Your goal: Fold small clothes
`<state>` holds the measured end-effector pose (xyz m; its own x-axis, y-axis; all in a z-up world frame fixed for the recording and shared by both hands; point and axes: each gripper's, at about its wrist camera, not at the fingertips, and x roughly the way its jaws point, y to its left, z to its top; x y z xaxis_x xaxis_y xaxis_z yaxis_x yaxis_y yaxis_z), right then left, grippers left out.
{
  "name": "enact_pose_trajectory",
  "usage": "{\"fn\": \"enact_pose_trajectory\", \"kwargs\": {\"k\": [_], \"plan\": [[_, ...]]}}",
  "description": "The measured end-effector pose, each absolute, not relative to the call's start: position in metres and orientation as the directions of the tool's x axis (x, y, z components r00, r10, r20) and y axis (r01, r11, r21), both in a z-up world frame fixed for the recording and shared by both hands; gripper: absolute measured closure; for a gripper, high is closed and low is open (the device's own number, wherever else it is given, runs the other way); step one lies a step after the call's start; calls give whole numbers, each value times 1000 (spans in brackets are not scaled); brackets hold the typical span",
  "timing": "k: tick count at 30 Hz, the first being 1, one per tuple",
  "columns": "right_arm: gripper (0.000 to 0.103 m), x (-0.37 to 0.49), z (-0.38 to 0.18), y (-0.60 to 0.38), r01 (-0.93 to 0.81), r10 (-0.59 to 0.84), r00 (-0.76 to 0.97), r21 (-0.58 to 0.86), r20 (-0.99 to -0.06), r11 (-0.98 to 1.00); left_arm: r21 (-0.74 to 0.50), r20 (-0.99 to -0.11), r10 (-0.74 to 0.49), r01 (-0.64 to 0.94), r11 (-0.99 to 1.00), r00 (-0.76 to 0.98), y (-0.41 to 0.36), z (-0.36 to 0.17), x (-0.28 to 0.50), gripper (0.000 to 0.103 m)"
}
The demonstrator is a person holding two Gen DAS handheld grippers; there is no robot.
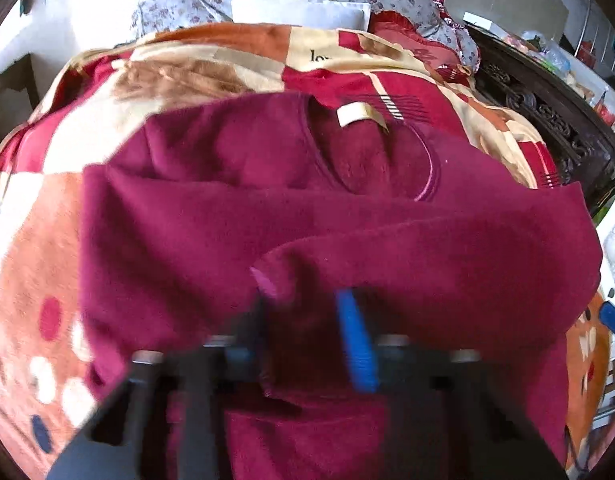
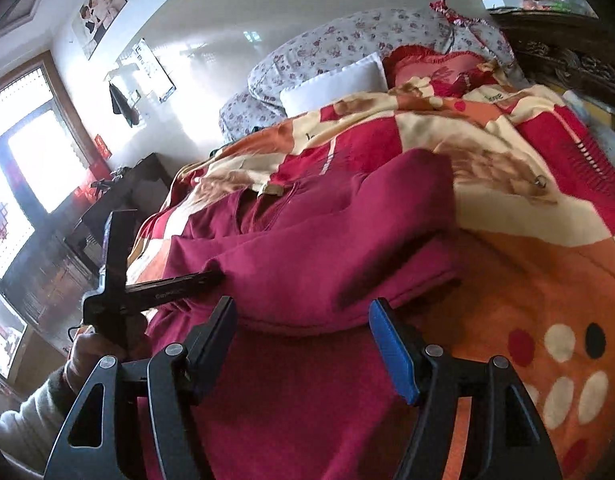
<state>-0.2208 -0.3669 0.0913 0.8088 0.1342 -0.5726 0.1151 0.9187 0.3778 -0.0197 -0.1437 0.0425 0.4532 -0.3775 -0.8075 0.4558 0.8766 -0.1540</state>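
Observation:
A maroon fleece top (image 1: pixel 291 208) lies on a patterned blanket (image 1: pixel 211 68), its neck label (image 1: pixel 357 114) facing up and one sleeve folded across the body. My left gripper (image 1: pixel 307 320) is blurred; its jaws stand apart around the sleeve cuff (image 1: pixel 267 280), and whether they pinch it is unclear. In the right wrist view the top (image 2: pixel 327 240) is bunched in a fold. My right gripper (image 2: pixel 303 320) is open and empty just before the fold's near edge. The left gripper (image 2: pixel 211 278) touches the top's left side there.
Pillows (image 2: pixel 335 84) and a floral quilt (image 2: pixel 347 44) lie at the bed's head. A dark carved headboard (image 1: pixel 547 120) runs along the right. A dark table (image 2: pixel 119 200) stands by the window at the left. A hand (image 2: pixel 87 356) holds the left gripper.

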Motion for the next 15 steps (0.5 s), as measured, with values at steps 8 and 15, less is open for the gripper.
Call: {"fn": "enact_pose_trajectory", "kwargs": {"k": [8, 15], "plan": [[30, -220, 109, -374, 173, 34, 818, 302, -574, 937, -214, -713, -450, 444, 870, 538, -84, 109, -18, 97], [30, -181, 78, -372, 268, -28, 723, 242, -691, 932, -186, -773, -367, 367, 911, 518, -56, 80, 9, 97]]}}
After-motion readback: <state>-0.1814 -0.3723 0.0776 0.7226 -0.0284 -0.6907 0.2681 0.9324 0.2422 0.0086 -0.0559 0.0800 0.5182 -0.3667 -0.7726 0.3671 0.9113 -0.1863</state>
